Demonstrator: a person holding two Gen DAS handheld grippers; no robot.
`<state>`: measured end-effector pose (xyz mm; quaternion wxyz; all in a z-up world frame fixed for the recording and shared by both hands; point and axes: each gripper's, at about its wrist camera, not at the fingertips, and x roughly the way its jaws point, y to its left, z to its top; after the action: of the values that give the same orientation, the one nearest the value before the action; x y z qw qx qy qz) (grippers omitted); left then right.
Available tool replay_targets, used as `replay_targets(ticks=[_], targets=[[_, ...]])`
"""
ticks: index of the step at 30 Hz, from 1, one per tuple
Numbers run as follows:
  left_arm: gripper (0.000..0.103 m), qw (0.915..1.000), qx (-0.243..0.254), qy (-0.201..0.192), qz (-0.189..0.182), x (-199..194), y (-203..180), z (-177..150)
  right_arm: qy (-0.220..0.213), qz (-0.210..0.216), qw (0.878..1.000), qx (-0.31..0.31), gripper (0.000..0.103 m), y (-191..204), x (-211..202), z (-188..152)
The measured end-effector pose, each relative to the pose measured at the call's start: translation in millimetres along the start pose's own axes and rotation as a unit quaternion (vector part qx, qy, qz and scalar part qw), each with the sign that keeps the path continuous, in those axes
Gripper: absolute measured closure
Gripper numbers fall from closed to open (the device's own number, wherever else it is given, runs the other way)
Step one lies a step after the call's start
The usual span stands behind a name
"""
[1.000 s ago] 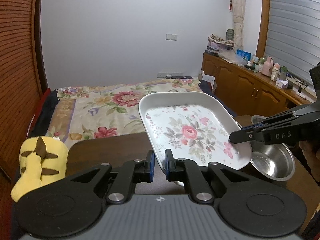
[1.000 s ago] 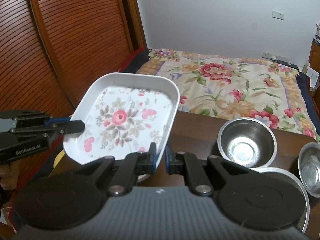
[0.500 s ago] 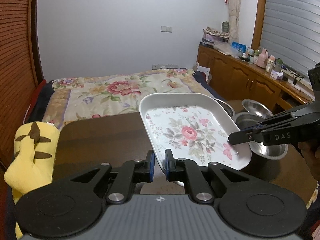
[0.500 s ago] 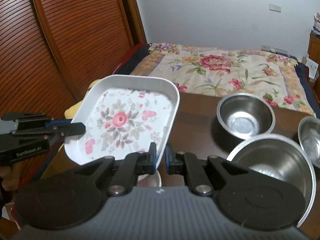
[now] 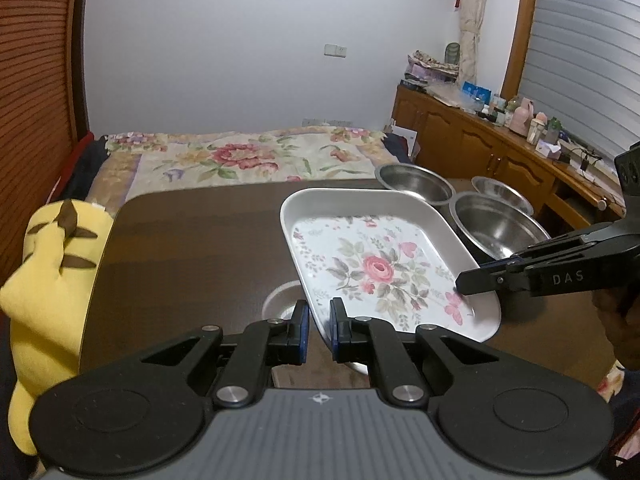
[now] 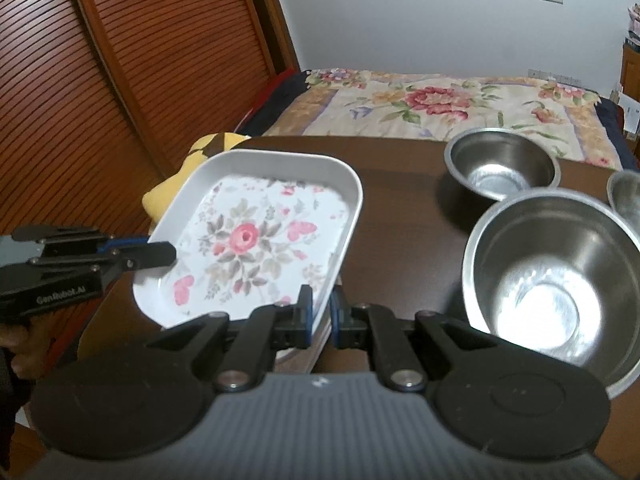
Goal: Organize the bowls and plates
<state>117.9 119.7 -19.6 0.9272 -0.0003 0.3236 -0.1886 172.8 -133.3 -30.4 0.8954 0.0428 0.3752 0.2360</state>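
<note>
Both grippers, left and right, clamp opposite rims of the floral tray. Step: carrying, tray above table. Next: level set-down near steel bowls.

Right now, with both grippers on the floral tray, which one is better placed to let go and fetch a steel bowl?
Right. The right gripper holds the tray edge nearest the big bowl; the left gripper is on the far side, by the yellow plush.
</note>
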Motion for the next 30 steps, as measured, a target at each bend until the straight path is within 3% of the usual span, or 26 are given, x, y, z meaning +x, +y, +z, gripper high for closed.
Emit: replay_targets(ticks=[15, 30], targets=[[0.092, 0.9997, -0.019, 0.014, 0.003, 2, 0, -33, 0.016, 0.004, 1.000, -0.001, 0.093, 6, 3, -28], [0.092, 0.9995, -0.017, 0.003, 0.028, 0, -4, -40, -0.027, -0.015, 0.999, -0.015, 0.092, 14, 4, -39]])
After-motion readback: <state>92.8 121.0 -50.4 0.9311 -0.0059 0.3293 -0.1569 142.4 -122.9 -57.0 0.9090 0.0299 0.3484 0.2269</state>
